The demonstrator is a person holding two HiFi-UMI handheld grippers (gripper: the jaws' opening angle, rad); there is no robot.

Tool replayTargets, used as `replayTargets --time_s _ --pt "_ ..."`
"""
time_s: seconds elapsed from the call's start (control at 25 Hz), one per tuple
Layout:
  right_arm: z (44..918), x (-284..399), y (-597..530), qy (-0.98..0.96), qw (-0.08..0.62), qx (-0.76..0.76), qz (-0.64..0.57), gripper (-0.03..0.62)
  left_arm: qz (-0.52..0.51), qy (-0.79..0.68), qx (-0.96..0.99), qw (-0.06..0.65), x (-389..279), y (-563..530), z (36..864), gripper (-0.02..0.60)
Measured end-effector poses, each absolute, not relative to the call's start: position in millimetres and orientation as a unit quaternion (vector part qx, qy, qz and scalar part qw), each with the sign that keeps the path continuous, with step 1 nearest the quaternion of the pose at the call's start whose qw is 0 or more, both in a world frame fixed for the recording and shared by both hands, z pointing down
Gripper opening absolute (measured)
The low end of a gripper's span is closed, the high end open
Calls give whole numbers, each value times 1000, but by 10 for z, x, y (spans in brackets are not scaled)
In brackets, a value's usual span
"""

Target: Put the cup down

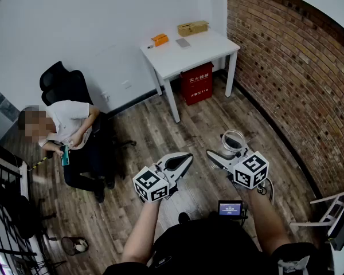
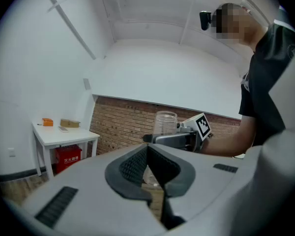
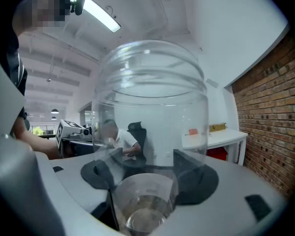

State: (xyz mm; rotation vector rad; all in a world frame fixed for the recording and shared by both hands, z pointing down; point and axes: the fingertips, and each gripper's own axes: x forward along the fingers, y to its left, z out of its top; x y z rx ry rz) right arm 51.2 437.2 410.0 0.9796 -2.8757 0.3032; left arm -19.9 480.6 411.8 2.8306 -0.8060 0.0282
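While the right hand-held gripper (image 3: 150, 177) clasps the clear cup (image 3: 152, 107) low on its body, the cup stands upright with its mouth up, hanging in the air over the wooden floor (image 1: 160, 132) with nothing beneath it. The left hand-held gripper (image 1: 185, 159) hovers just beside it, its jaws pressed together on nothing. The white worktop (image 1: 202, 51) lies well ahead and a little to the left, against the far wall. Setting the cup there would likely fall to the right arm, carrying it forward with its axis vertical.
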Motion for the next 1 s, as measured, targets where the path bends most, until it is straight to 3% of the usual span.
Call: replayTargets --time_s 1.0 --pt "4116 423 4451 -942 48 312 115 331 6 -273 956 102 -270 4845 4168 8"
